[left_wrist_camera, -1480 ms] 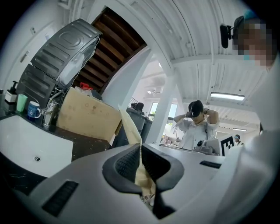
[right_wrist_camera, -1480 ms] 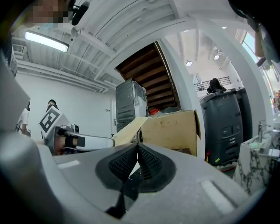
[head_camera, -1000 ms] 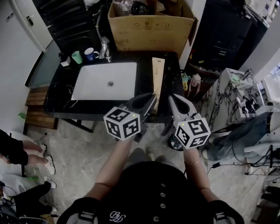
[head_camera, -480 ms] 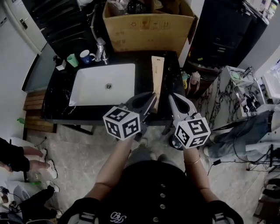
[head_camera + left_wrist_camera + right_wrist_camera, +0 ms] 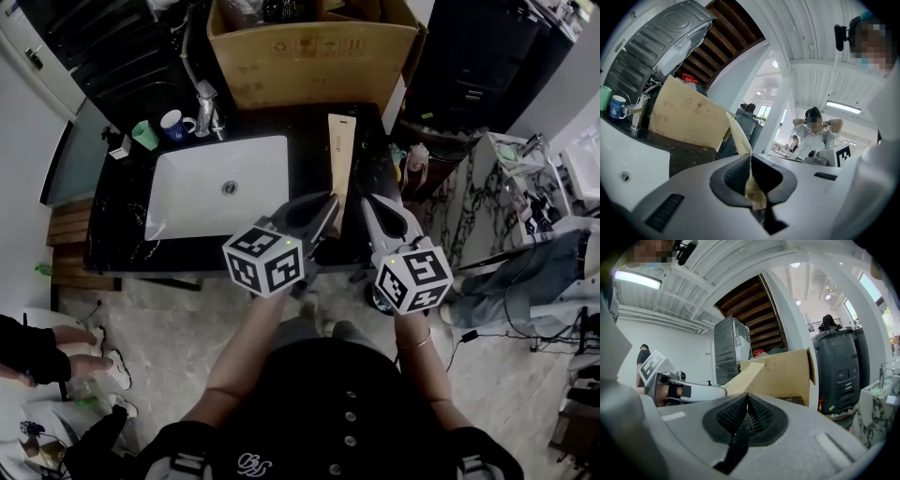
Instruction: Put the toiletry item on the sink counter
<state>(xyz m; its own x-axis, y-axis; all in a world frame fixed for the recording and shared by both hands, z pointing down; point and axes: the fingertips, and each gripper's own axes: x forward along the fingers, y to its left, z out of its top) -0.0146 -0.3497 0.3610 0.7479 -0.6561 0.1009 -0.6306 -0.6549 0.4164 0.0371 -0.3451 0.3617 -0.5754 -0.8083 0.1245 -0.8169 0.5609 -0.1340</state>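
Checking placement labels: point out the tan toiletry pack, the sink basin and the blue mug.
tan toiletry pack [image 5: 340, 164]: head view, middle of its flat top face.
sink basin [image 5: 261, 173]: head view, bare white floor right of the drain.
blue mug [image 5: 174, 124]: head view, its body.

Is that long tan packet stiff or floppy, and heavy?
Probably stiff: the tan packet juts out straight though the left gripper pinches only one end. Likely light, being thin and paper-like. Flat, so unlikely to roll.
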